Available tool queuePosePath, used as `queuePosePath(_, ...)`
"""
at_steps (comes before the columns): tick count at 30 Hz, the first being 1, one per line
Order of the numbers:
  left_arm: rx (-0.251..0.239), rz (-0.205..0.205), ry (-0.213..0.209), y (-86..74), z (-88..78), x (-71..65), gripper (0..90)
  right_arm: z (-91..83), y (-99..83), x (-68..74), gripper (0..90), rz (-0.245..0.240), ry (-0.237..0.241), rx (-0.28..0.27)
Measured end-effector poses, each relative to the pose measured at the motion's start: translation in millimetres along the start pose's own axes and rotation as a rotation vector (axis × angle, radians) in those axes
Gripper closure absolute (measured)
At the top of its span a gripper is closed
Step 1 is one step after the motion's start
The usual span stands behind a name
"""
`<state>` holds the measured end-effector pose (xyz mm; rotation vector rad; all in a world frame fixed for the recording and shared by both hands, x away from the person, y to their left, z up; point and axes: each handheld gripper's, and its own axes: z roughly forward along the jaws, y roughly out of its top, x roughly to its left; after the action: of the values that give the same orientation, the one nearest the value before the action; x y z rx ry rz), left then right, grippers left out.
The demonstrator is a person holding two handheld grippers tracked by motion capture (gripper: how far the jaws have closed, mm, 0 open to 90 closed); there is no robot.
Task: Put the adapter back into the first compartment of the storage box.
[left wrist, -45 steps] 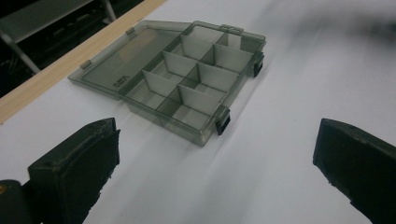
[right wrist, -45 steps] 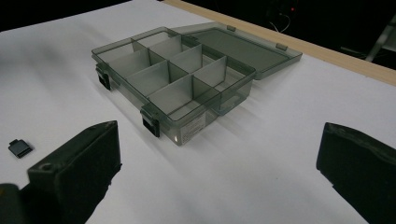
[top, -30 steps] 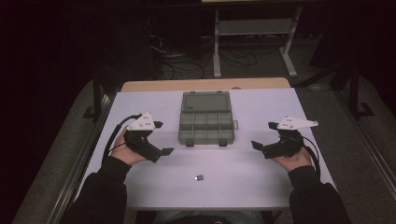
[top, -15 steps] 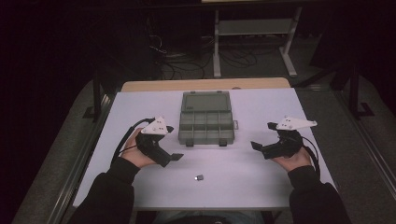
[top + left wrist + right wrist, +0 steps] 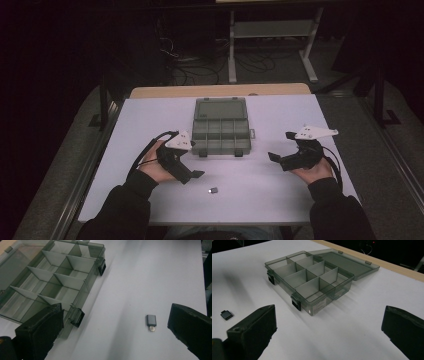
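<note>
The tabletop (image 5: pixel 150 115) is covered in white. A grey compartment box (image 5: pixel 220 131) is set open near the middle of the far edge, its lid laid flat behind it. The left gripper (image 5: pixel 192 176) is held toward the near edge, left of centre, jaws spread wide and nothing gripped. The right gripper (image 5: pixel 276 158) is held near the right edge, jaws likewise wide apart and unladen. A small grey adapter (image 5: pixel 151 322) is seen lying just beside the left gripper, untouched.

Smoky grey-green clear organizer box (image 5: pixel 220 128), small grey adapter (image 5: pixel 151 320), white table (image 5: pixel 280 190), black sleeves (image 5: pixel 120 212).
</note>
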<state>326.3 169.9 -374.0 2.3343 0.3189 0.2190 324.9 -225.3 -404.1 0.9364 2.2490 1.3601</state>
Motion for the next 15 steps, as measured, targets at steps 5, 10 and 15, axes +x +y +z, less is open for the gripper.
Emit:
queuePosePath(5,0.011,-0.004,-0.014,0.6,6.3,0.2,0.2,0.7,-0.1,0.4,0.0,0.002,0.002,0.005)
queuePosePath(10,0.031,0.001,-0.025,0.5,12.3,-1.5,0.2,1.1,-0.2,0.4,0.0,0.000,0.005,0.007)
queuePosePath(15,0.048,0.008,-0.033,0.8,17.4,-3.5,0.2,1.3,-0.2,0.6,0.0,-0.002,0.006,0.010)
